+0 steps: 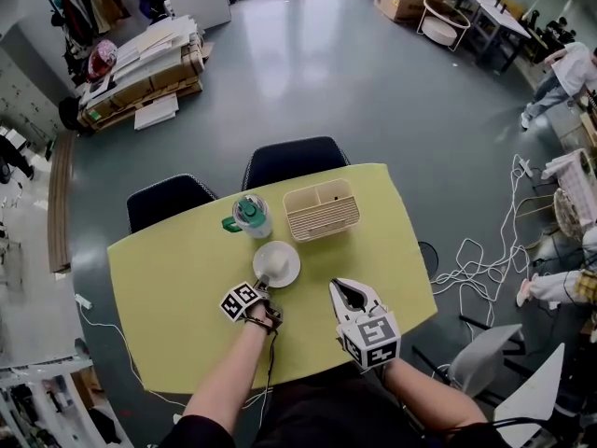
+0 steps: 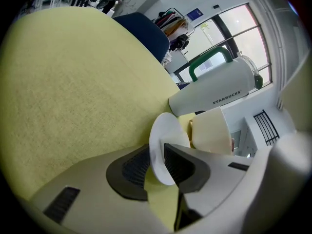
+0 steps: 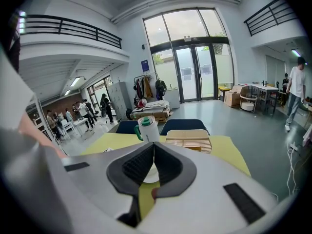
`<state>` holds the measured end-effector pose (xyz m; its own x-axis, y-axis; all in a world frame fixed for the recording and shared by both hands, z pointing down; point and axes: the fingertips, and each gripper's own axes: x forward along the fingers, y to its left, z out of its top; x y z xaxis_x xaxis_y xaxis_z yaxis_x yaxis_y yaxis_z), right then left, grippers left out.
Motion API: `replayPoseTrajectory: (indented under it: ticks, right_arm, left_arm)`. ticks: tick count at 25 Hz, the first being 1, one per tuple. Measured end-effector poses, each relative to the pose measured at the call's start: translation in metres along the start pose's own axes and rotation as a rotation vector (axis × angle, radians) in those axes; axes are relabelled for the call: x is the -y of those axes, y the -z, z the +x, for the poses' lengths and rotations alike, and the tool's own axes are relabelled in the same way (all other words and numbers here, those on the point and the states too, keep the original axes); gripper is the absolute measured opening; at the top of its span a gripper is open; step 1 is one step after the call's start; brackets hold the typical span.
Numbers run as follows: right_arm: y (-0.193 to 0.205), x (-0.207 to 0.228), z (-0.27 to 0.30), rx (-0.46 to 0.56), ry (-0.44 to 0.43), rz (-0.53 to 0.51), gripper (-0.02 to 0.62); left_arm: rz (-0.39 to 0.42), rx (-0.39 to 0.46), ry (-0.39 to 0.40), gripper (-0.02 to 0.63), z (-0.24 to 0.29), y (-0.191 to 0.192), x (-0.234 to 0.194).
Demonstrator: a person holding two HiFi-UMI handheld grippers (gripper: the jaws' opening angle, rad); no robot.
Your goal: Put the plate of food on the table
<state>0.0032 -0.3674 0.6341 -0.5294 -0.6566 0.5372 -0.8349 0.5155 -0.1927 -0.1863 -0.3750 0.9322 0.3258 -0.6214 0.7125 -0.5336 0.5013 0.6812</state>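
the yellow table (image 1: 168,287) has two dark chairs (image 1: 294,160) at its far edge. on it stand a cream slatted basket (image 1: 322,209) and, just beside it, a white tumbler (image 1: 250,216) with a green lid. nearer in, the white plate (image 1: 280,267) with a pale piece of food (image 2: 210,130) lies mid-table. the left tongs (image 2: 157,162) are clamped on the plate's near rim. the right tongs (image 3: 152,160), pressed together and empty, hover beside the plate.

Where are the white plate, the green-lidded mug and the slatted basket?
white plate (image 1: 291,271), head view, on its bare right rim.
green-lidded mug (image 1: 250,213), head view, on its lid.
slatted basket (image 1: 323,220), head view, on its slatted side.
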Motion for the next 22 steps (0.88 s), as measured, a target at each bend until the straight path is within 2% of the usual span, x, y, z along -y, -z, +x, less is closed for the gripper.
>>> replayPoseTrajectory:
  ticks: [7, 13, 17, 20, 22]
  right_arm:
    - [0.007, 0.001, -0.005, -0.007, -0.002, 0.023, 0.012]
    - [0.014, -0.001, -0.013, -0.006, -0.006, 0.037, 0.012]
    - [0.019, 0.001, -0.017, 0.002, -0.015, 0.098, 0.012]
    - [0.02, -0.003, -0.021, 0.005, -0.025, 0.1, 0.012]
    - [0.019, -0.007, -0.025, 0.009, -0.036, 0.091, 0.012]
  left_arm:
    - [-0.038, -0.057, 0.068, 0.081, 0.001, 0.014, -0.008]
    - [-0.033, -0.056, 0.089, 0.081, -0.009, 0.017, -0.014]
    - [0.0, -0.073, 0.108, 0.08, -0.02, 0.022, -0.014]
    - [0.046, -0.065, 0.129, 0.078, -0.04, 0.024, -0.009]
    - [0.087, -0.061, 0.17, 0.073, -0.059, 0.026, 0.003]
